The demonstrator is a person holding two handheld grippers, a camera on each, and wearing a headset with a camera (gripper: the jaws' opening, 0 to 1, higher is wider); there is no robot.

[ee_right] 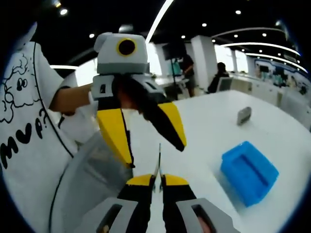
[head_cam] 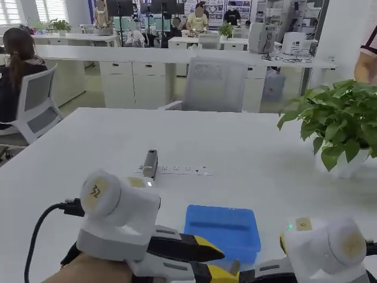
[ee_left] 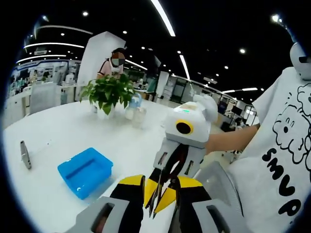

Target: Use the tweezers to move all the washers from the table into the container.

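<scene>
A shallow blue container (head_cam: 219, 231) lies on the white table, just beyond both grippers; it looks empty (ee_left: 85, 173) (ee_right: 249, 172). My right gripper (ee_right: 158, 180) is shut on thin metal tweezers (ee_right: 159, 159), which point straight out from its jaws. My left gripper (ee_right: 156, 155) faces it with yellow jaws spread open on either side of the tweezers' tip. In the left gripper view the tweezers (ee_left: 156, 194) run between my own jaws toward the right gripper (ee_left: 172, 162). Low in the head view the left gripper (head_cam: 227, 264) and the right gripper (head_cam: 259, 272) meet. I see no washers.
A small grey device (head_cam: 151, 163) lies beside a flush socket strip (head_cam: 179, 170) mid-table. A potted plant (head_cam: 341, 127) stands at the right edge. A grey chair (head_cam: 213, 84) sits behind the table, with several people at desks beyond.
</scene>
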